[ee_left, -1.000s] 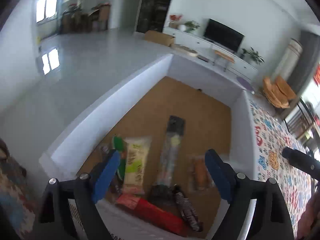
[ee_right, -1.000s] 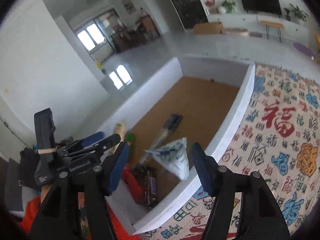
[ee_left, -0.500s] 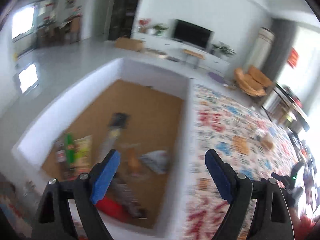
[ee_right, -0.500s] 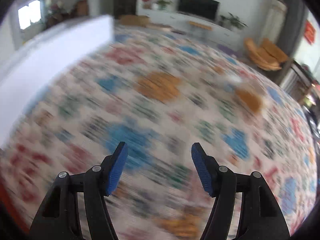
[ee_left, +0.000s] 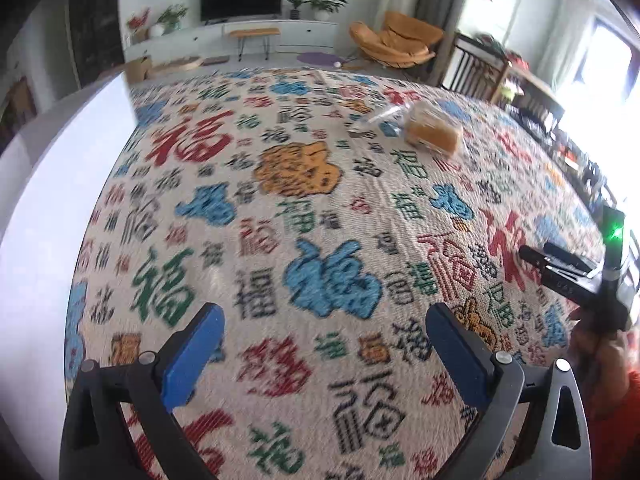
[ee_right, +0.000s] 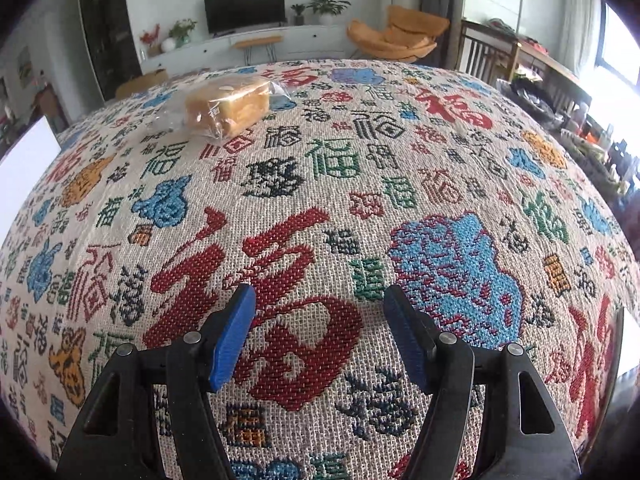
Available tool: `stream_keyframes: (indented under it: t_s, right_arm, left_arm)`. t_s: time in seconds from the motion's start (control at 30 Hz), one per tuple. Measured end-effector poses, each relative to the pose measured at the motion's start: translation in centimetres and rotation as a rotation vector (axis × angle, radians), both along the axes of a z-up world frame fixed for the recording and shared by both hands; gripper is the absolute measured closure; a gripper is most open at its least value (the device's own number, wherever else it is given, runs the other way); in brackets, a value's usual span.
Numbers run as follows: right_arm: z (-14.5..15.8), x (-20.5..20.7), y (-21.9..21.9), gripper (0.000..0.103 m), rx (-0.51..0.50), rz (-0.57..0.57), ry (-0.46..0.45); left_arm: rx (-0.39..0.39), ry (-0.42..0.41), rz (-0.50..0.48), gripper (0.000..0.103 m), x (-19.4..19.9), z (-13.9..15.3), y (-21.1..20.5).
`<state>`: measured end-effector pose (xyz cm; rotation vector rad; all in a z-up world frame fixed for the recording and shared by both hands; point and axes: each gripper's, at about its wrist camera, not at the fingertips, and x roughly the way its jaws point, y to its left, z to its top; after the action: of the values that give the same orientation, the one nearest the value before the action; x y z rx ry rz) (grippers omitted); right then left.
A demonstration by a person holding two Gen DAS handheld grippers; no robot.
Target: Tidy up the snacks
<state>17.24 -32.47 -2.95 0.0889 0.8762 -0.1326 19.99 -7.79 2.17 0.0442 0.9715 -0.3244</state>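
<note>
A loaf of bread in a clear plastic bag [ee_left: 432, 130] lies on the patterned tablecloth [ee_left: 312, 208] at the far right; it also shows in the right wrist view [ee_right: 226, 108] at the far left. My left gripper [ee_left: 324, 320] is open and empty, low over the cloth, far short of the bread. My right gripper [ee_right: 320, 304] is open and empty, also over the cloth with the bread well ahead and to the left. The right gripper's body shows at the right edge of the left wrist view [ee_left: 576, 276].
The white wall of the snack box [ee_left: 44, 184] runs along the left edge and shows as a white corner in the right wrist view [ee_right: 24, 168]. Chairs and a wooden rack stand beyond the table's far right.
Both grippers have swung right, away from the box with its snacks, to face the tablecloth. The blue-and-white packet seen falling from the right gripper lies in the box.
</note>
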Motion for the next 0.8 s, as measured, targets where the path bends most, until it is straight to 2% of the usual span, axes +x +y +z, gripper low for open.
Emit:
stream_keyframes:
  t_s: [0.1, 0.2, 0.3, 0.47, 0.63, 0.8]
  right_arm:
    - [-0.2, -0.3, 0.2, 0.028, 0.000, 0.007, 0.004]
    - [-0.3, -1.2, -0.1, 0.028, 0.017, 0.008, -0.002]
    - [-0.2, -1.4, -0.7, 0.028, 0.058, -0.001, -0.020]
    - [-0.2, -1.7, -1.8, 0.028, 0.115, -0.023, -0.042]
    - [-0.2, -1.6, -1.5, 0.028, 0.088, -0.028, -0.033]
    - [0.1, -1.2, -1.1, 0.028, 0.062, -0.049, -0.020]
  left_arm:
    - [0.106, -0.057, -0.040, 0.003, 0.1, 0.3, -2.7]
    - [0.143, -0.062, -0.047, 0.003, -0.3, -0.1, -2.7]
    - [0.133, -0.042, -0.032, 0.003, -1.1, -1.2, -1.3]
    - [0.119, -0.063, 0.010, 0.003, -4.6, -2.9, 1.8]
    - [0.100, -0.091, 0.036, 0.003, -7.1, -4.1, 4.4]
    - [0.053, -0.115, 0.057, 0.003, -6.8, -4.1, 6.3]
